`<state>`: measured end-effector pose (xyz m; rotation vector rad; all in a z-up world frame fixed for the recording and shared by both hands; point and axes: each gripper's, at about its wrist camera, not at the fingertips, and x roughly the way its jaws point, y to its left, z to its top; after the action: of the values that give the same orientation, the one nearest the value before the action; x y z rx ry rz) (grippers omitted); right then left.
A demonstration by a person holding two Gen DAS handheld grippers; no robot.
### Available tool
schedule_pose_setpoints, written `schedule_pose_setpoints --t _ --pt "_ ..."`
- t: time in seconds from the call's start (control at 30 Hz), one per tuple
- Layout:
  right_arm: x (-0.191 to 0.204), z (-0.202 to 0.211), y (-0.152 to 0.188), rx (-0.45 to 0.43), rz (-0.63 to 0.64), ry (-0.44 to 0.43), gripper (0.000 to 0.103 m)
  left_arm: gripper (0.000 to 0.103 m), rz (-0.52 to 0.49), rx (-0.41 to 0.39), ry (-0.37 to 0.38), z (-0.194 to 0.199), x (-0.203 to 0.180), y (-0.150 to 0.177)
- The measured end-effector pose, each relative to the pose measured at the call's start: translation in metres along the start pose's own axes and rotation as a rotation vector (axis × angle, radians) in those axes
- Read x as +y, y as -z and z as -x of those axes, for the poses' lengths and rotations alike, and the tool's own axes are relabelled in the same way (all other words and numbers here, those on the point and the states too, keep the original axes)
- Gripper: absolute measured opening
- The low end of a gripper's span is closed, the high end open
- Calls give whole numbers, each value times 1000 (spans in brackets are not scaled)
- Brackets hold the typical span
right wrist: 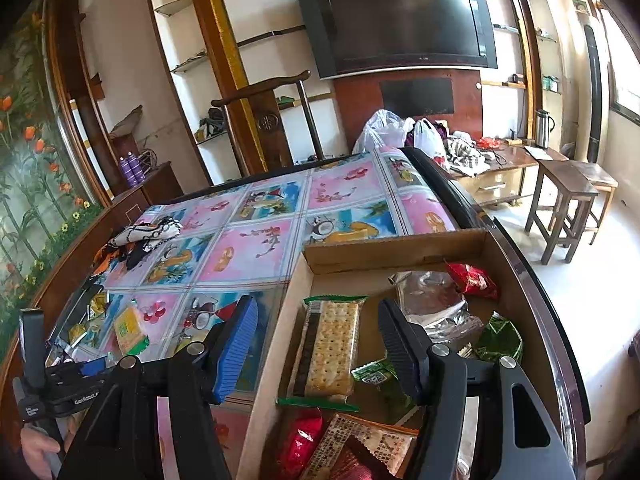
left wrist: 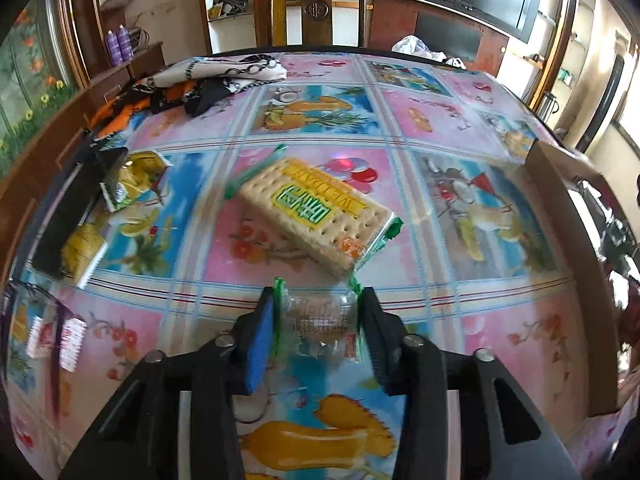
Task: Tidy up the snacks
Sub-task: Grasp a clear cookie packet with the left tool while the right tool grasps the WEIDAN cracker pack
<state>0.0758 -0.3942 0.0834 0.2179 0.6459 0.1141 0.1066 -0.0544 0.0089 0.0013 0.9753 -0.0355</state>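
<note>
Left wrist: left gripper (left wrist: pixel 318 300) fingers pinch cracker pack (left wrist: pixel 316 210); right gripper (right wrist: pixel 316 344) fingers spread.

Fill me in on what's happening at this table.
A person is sorting snacks with two handheld grippers. The left gripper is shut on a clear wrapper, with a cracker pack lying on the table just ahead. The right gripper hangs open over the cardboard box, which already holds another cracker pack and other snacks.

- a television (right wrist: pixel 400 24) on the wall
- a wooden chair (left wrist: pixel 314 6) behind the tabletop (left wrist: pixel 424 120)
- crumpled scarves (left wrist: pixel 200 80) on the tabletop's far left corner
- two purple bottles (right wrist: pixel 132 170)
- a wooden stool (right wrist: pixel 560 204)
</note>
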Motion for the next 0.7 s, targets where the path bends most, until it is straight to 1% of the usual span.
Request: schedule_pose_setpoints --t 0.1,0.2,0.23,0.27,0.33,0.37,0.43,0.47,0.53,0.57,0.63,0.7 --pt "7 0 1 -5 21 -21 66 36 14 0 -9 4 18 2" --pt "22 0 2 -7 56 -66 66 36 56 -18 2 9 42 2" --pt "26 -1 3 -5 57 -79 66 36 70 -32 -6 12 50 1" --pt "34 -3 3 11 47 -112 66 36 88 -43 -12 14 59 -1" --pt "56 -14 6 83 28 -205 67 36 120 -54 -6 17 72 -6" --pt "67 -19 7 111 33 -235 67 36 139 -66 -9 20 78 -8" --pt "93 -33 10 163 48 -268 67 36 162 -98 -23 27 86 -12" --pt "113 -46 13 207 60 -279 67 36 175 -108 -30 30 90 -13" --pt "138 -66 18 258 82 -284 68 36 218 -126 -39 35 101 -14" --pt "159 -81 23 296 106 -278 68 36 233 -128 -38 35 105 -14" --pt "183 -100 28 336 136 -259 68 36 271 -133 -37 37 113 -14" --pt "213 -119 30 352 175 -249 68 36 294 -139 -52 38 119 -14"
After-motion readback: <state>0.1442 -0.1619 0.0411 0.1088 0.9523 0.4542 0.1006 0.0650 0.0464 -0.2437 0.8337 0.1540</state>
